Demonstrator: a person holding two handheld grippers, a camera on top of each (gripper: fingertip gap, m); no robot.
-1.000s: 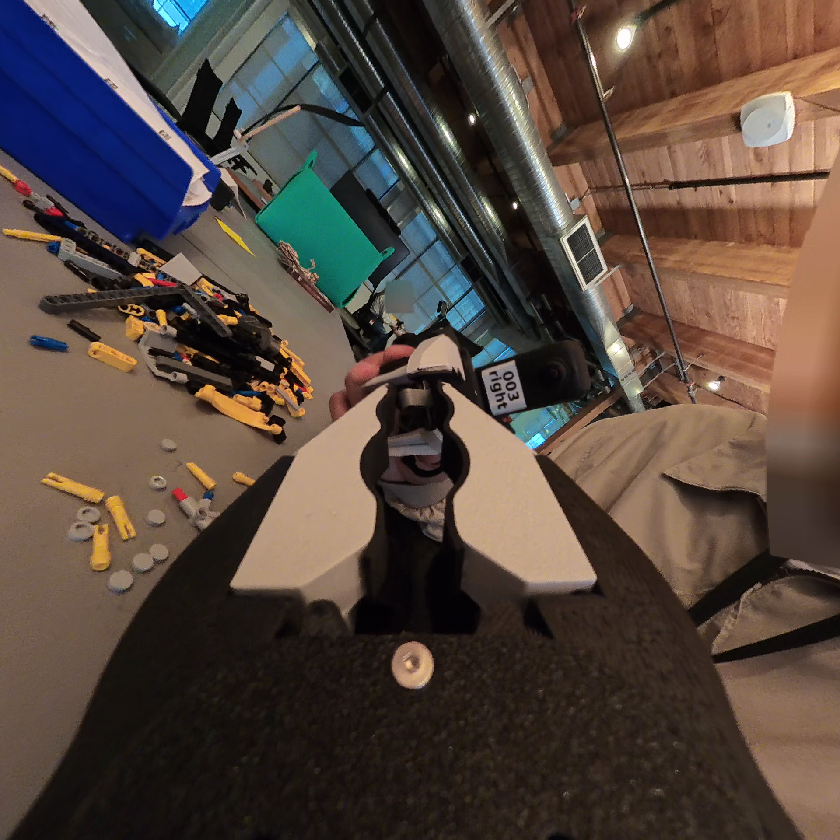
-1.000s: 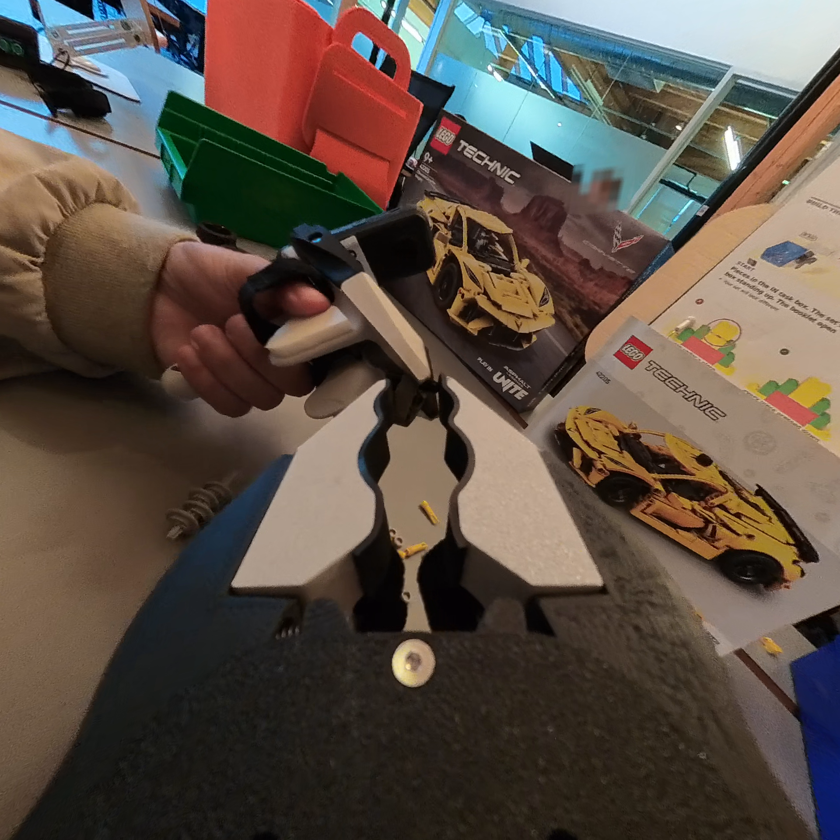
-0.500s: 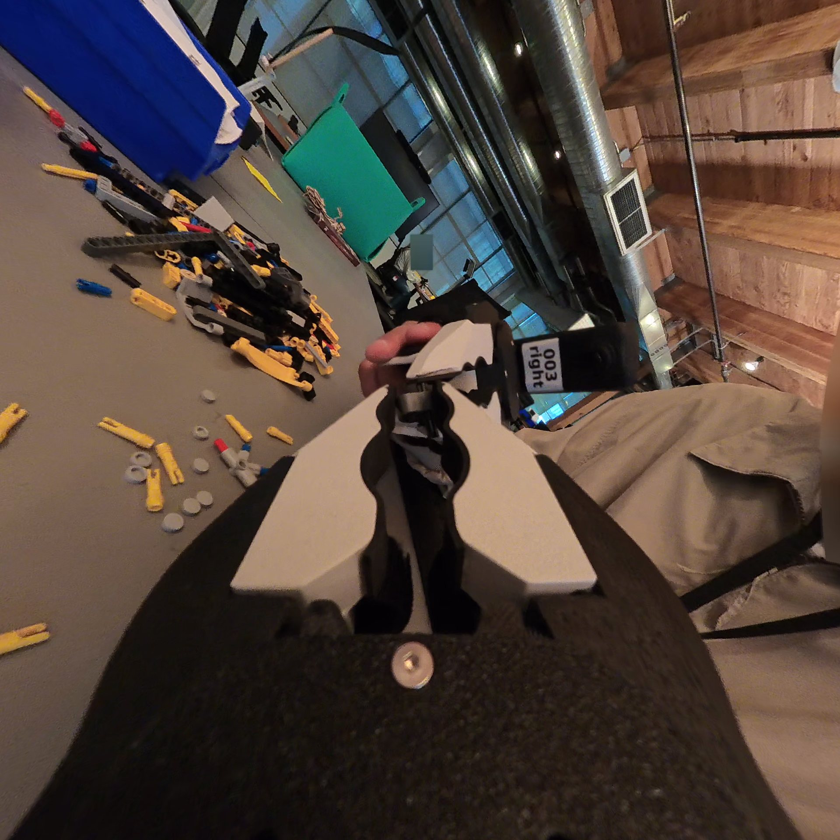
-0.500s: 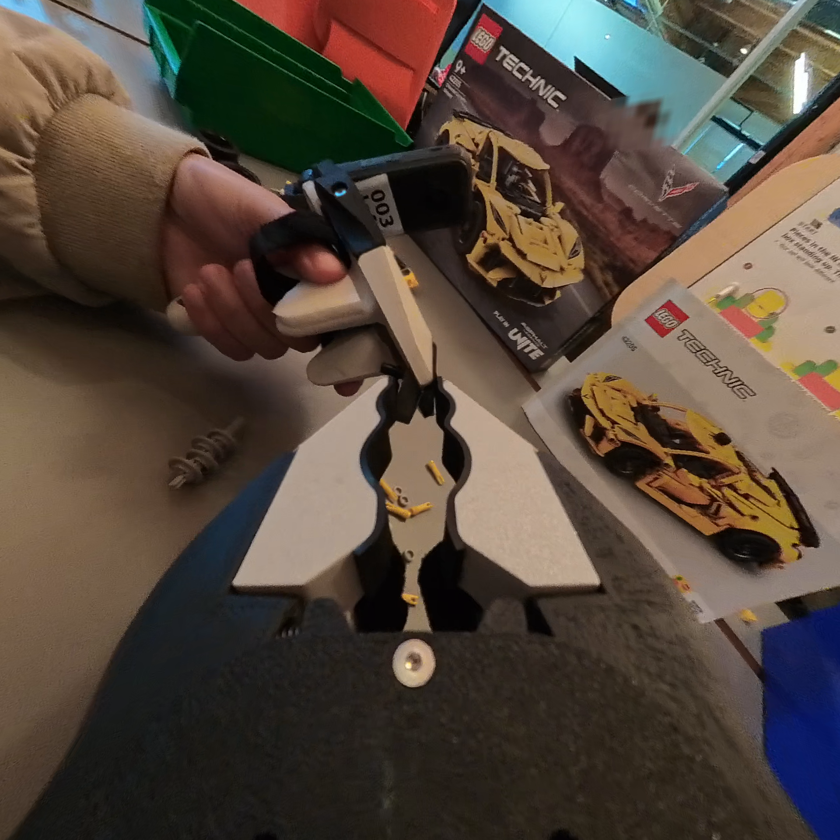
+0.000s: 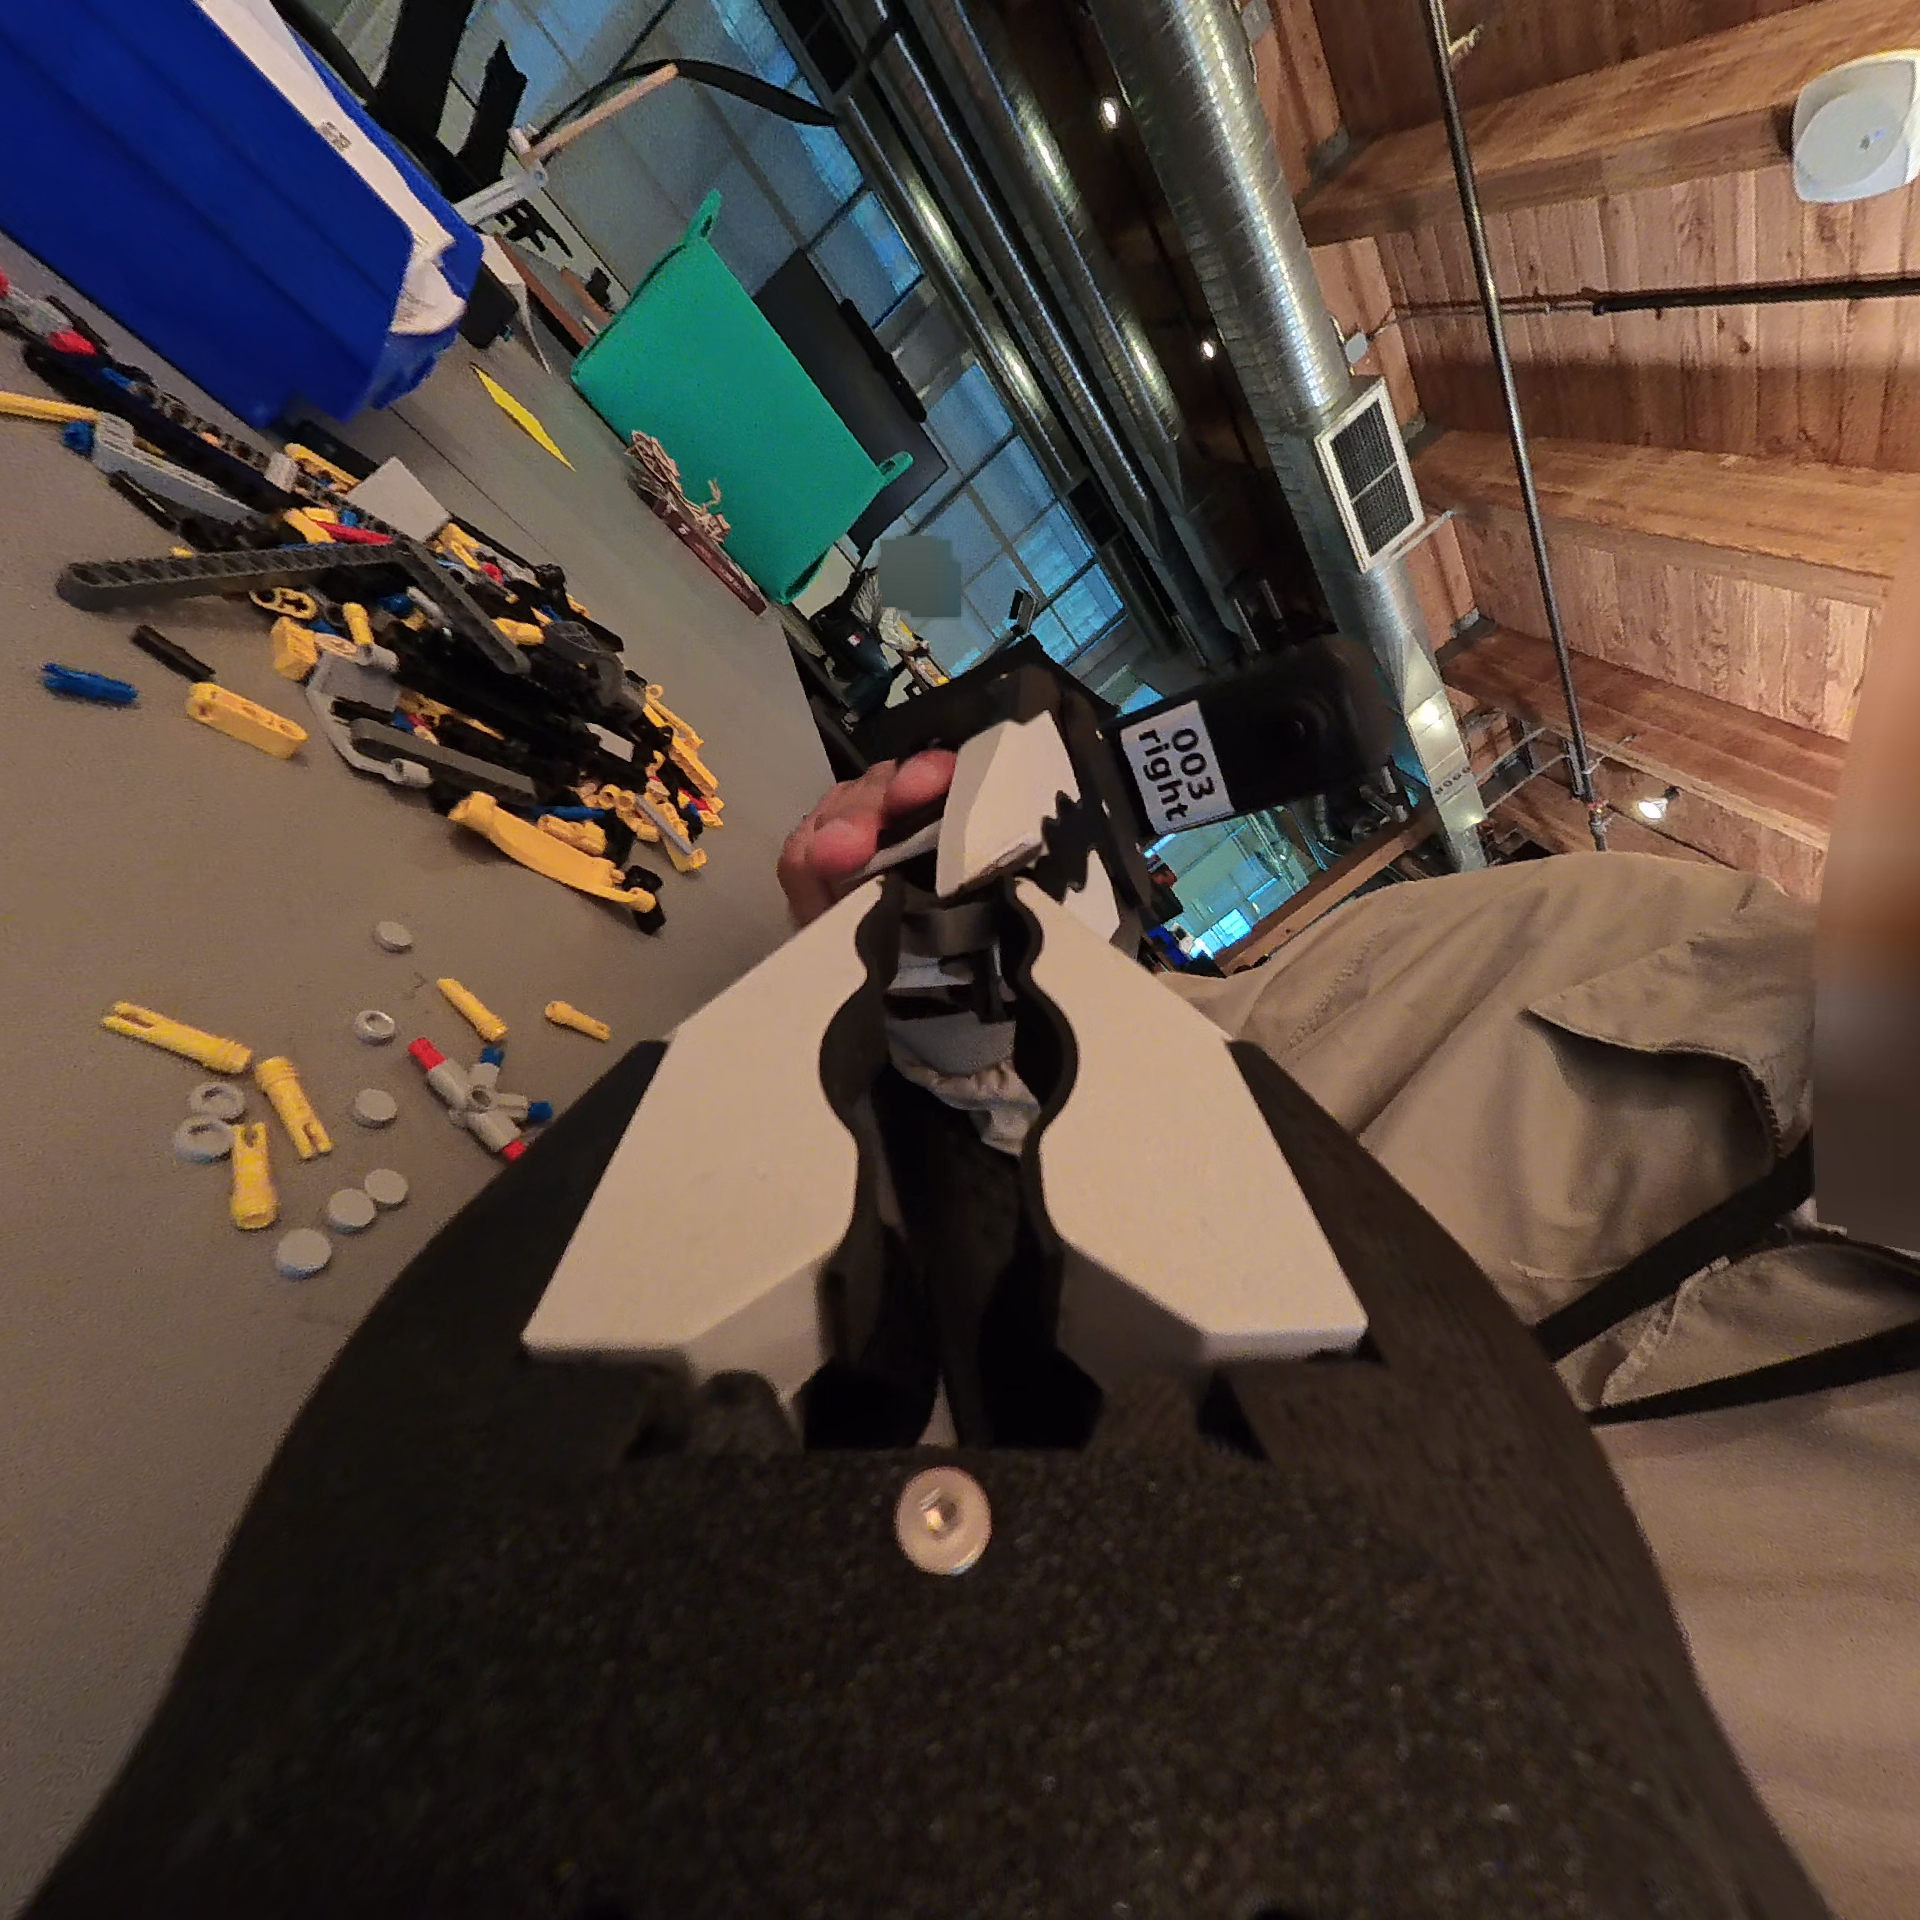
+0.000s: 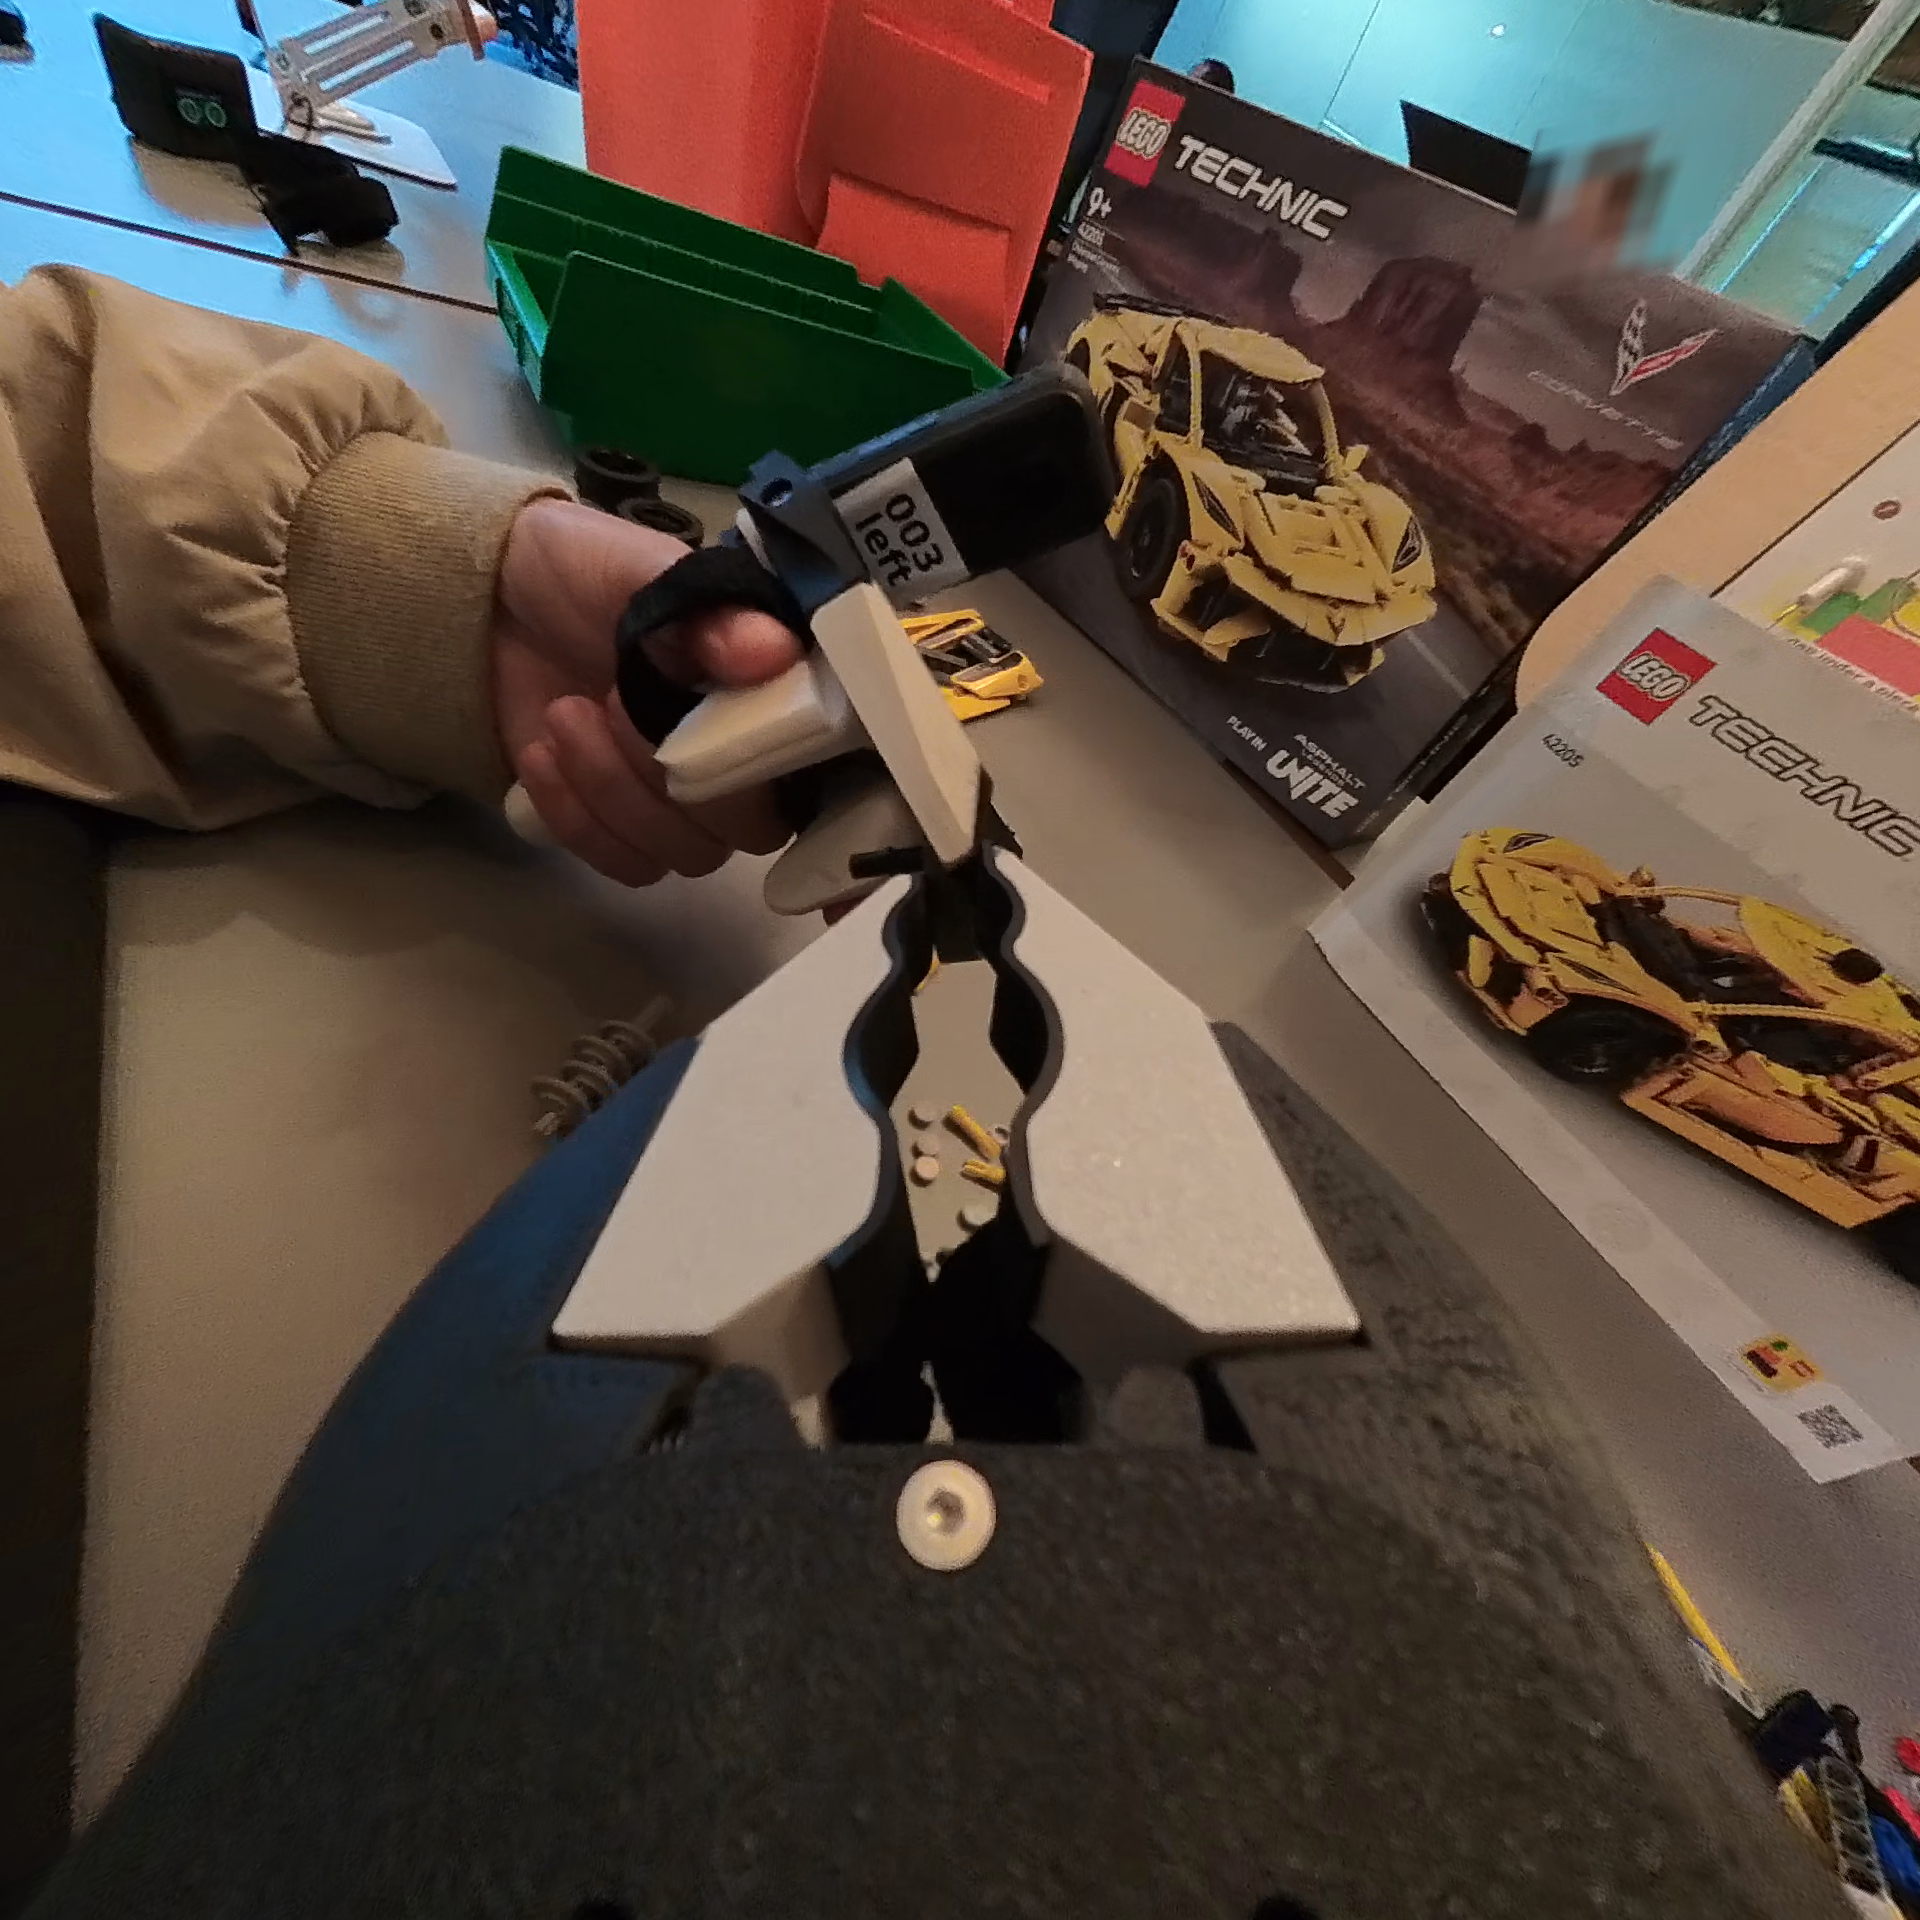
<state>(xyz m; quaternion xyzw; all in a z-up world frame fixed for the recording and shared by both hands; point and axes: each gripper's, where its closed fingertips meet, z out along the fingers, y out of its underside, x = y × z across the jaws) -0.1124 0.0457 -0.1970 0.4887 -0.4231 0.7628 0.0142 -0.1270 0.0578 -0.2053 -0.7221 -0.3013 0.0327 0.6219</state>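
Right gripper [image 6: 951,896] pinching a tiny dark piece [image 6: 954,935]. Left gripper [image 5: 951,914] tip to tip with it, grip unclear. Probably light, hard, slippery; best held mid-body.

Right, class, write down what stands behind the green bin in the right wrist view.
An orange plastic container stands right behind the green bin. The bin's back wall covers the container's base, and its top runs out of the picture, so neither can be seen.

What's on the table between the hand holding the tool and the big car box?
A small yellow-and-black brick piece lies on the grey table, partly behind the left tool; the right wrist view shows it.
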